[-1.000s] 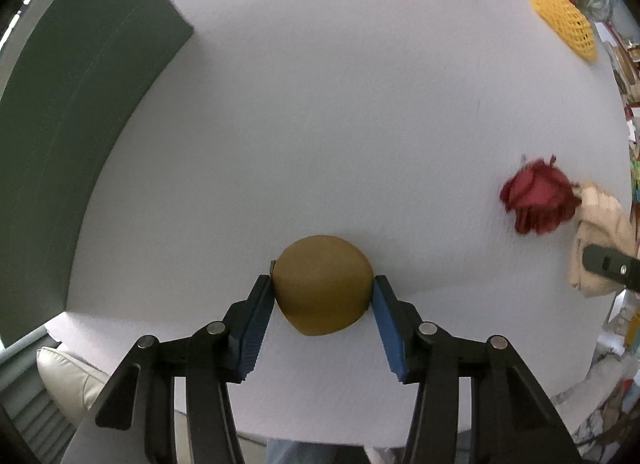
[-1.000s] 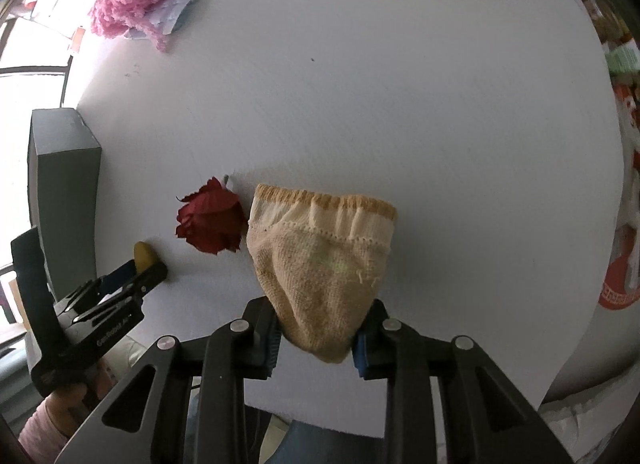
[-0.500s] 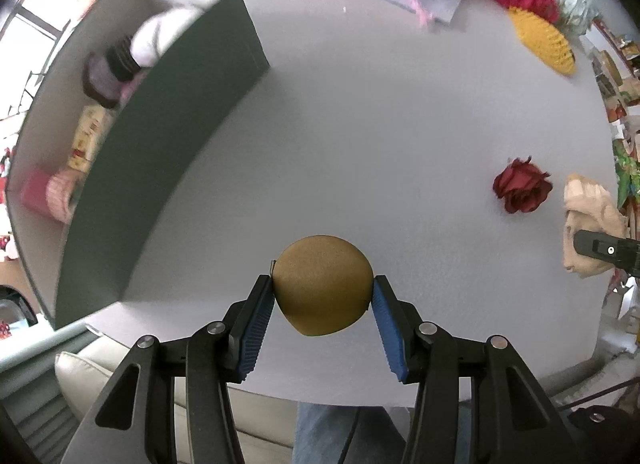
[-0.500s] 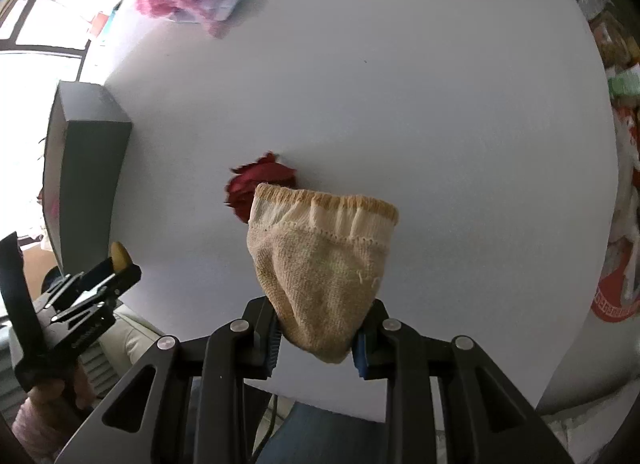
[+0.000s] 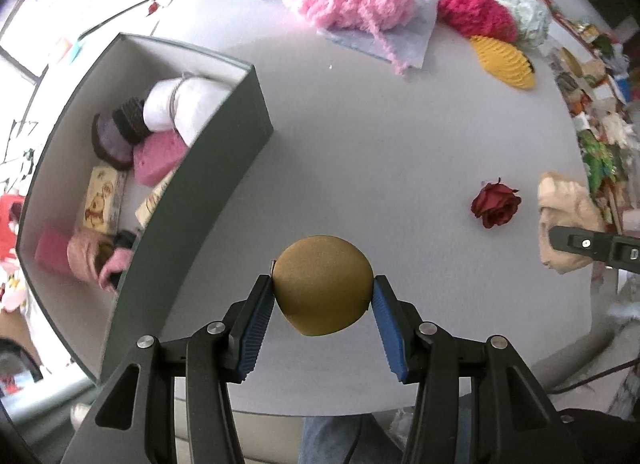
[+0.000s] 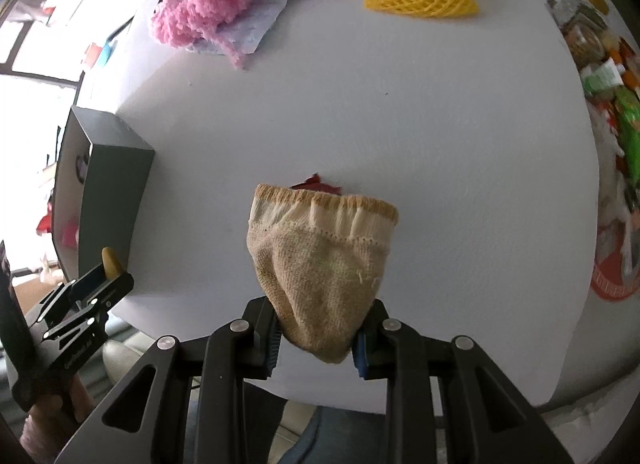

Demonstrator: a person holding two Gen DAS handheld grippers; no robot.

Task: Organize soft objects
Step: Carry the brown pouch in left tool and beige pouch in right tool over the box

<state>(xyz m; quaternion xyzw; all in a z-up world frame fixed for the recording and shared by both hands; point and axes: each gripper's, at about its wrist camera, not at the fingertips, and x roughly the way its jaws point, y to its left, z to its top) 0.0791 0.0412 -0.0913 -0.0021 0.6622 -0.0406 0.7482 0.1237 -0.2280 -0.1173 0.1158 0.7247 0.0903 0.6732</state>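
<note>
Bright daylight fills both pictures. It comes from the big windows (image 6: 28,76) on the left, which glow so white that nothing shows through them. The round white table top (image 5: 380,152) is evenly lit, with only faint, soft shadows. Both views bend like a fishbowl and go black at the corners. The cluttered right edge (image 5: 600,136) looks smeared and blurry.

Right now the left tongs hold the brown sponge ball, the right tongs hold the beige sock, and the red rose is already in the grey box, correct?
Not quite. The left tongs do hold the brown sponge ball and the right tongs the beige sock, but the left wrist view shows the red rose lying on the table, outside the grey box.
</note>
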